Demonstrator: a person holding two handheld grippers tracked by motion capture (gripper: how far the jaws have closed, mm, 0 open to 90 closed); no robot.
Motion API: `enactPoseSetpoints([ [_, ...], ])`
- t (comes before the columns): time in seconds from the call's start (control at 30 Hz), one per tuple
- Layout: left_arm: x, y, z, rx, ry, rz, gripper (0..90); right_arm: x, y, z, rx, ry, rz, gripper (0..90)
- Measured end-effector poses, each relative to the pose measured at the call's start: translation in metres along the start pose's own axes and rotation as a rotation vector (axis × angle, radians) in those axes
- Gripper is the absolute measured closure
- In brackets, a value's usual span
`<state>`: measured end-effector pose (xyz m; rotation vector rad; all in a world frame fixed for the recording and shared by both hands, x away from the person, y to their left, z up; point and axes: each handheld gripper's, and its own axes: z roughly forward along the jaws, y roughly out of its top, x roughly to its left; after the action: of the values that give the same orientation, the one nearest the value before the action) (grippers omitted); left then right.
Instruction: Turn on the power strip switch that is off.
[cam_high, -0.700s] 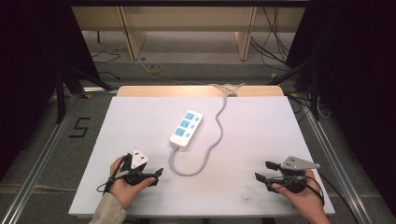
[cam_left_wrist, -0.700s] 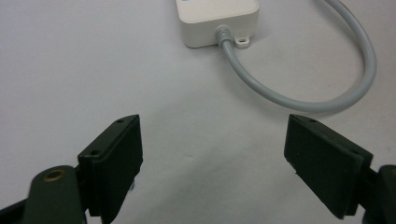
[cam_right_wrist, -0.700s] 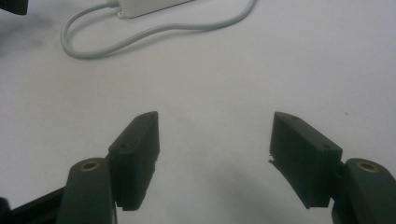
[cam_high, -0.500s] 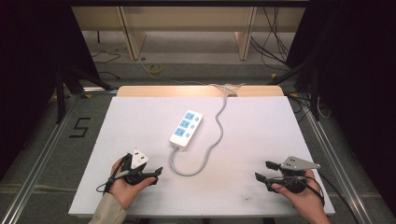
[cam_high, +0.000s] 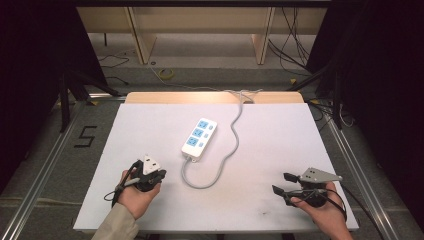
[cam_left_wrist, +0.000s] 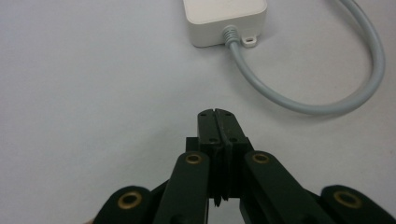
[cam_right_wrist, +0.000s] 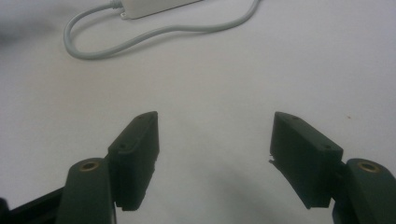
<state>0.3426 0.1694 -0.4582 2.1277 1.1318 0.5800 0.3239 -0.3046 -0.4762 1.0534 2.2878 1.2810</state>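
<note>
A white power strip (cam_high: 199, 139) with several blue sockets lies at the middle of the white table (cam_high: 280, 130). Its grey cable (cam_high: 227, 155) loops toward me, then runs off the far edge. My left gripper (cam_high: 161, 175) rests near the front left, jaws shut with nothing between them, pointing toward the strip. In the left gripper view the closed tips (cam_left_wrist: 216, 114) sit short of the strip's end (cam_left_wrist: 225, 18) and the cable loop (cam_left_wrist: 299, 100). My right gripper (cam_high: 281, 183) rests at the front right, open and empty; its jaws (cam_right_wrist: 215, 126) face the cable (cam_right_wrist: 140, 39).
Wooden shelving legs (cam_high: 142, 40) and loose cables (cam_high: 165, 74) are on the floor beyond the table. A metal rail (cam_high: 45, 165) runs along the left side, with a "5" marked on the floor (cam_high: 85, 136). Dark curtains stand on both sides.
The left gripper has shifted slightly away from me and looks more compact, its jaws drawn together. The right gripper and the power strip have not moved.
</note>
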Motion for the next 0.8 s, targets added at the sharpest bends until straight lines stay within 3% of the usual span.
enactPoseSetpoints([
  [0.57, 0.004, 0.039, 0.015, 0.035, -0.037, -0.001, 89.7, 0.002, 0.0, 0.002, 0.009, 0.006, 0.001, 33.7],
  [0.8, 0.004, 0.06, 0.02, 0.045, -0.036, 0.024, 89.8, 0.003, 0.0, 0.003, 0.005, 0.009, -0.002, 33.7],
])
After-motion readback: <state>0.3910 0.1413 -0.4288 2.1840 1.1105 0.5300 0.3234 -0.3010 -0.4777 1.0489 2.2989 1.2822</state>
